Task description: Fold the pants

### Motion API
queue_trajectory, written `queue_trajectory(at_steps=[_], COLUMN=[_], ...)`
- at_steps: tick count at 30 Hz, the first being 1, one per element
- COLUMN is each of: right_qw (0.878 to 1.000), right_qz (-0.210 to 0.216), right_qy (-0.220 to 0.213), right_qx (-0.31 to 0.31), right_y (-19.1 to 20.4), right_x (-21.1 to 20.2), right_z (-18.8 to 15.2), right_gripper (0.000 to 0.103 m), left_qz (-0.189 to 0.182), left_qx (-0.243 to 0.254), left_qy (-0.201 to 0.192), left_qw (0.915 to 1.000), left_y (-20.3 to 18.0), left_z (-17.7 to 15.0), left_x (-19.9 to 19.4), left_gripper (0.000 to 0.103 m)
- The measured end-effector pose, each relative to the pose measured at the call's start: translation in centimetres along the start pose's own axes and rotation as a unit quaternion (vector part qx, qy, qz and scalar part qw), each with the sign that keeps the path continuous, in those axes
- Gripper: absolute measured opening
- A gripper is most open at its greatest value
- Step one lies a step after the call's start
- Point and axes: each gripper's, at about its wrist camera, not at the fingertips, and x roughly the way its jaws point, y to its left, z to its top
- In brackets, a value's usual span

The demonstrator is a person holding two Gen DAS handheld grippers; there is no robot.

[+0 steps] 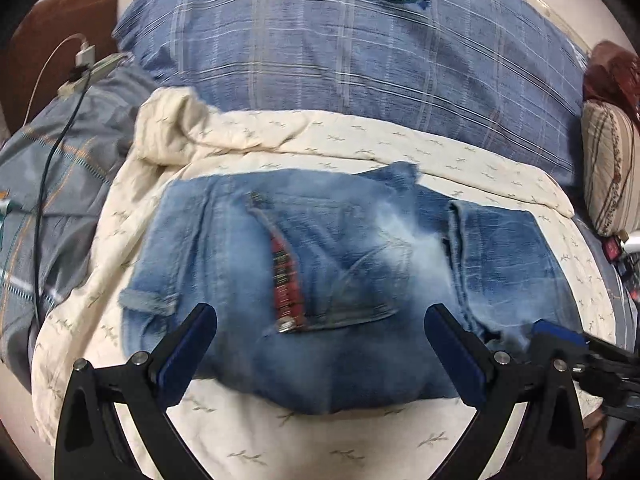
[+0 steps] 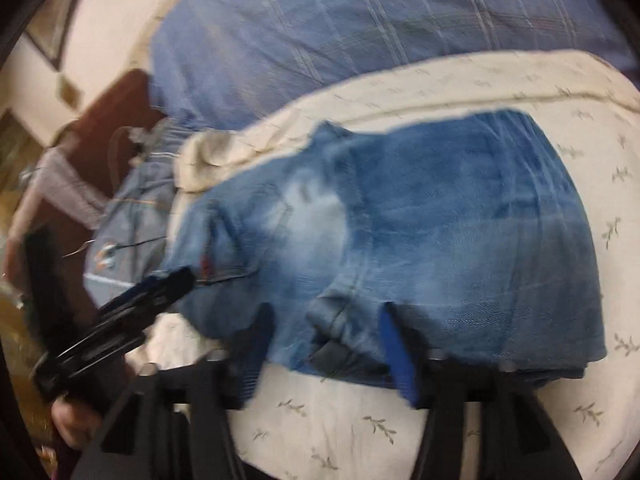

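Faded blue denim jeans, matt and coarse-woven, worn almost white in patches, with a frayed rolled cuff. Red patterned cloth lining at the pocket, beside a shiny metal button. Cream quilted cotton blanket, soft, matt, puckered. Blue checked woven bedcover, matt. Gripper fingers of matt black plastic, with blue rubbery pads and bright metal rivets. Glossy white plastic charger plug.

cream quilt, blue plaid pillow, charger cable
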Motion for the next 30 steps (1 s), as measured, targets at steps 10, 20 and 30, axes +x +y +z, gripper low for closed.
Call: queue_trajectory(at_steps=[10,20,30], right_qw=[0.994,0.997,0.996], right_qz=[-0.035,-0.031,0.008], right_qy=[-0.082,-0.029,-0.026], right_qx=[0.058,0.069,0.08], right_y=[-7.0,-9.2,-9.3], right_x=[-3.5,-1.9,-2.4], right_z=[0.0,-0.2,-1.5], right_gripper=[0.062,0.052,0.051], left_qz=[0.021,0.092,0.08], left_qx=[0.083,0.167,0.139], left_qy=[-0.013,0.056,0.047], left_qw=[0.9962,0.9801,0.9859], left_y=[-8.5,-14.8,-13.9], left_z=[4.8,6.2,5.9], left_x=[3.3,11.6,10.9], left_gripper=[0.103,0.103,0.103])
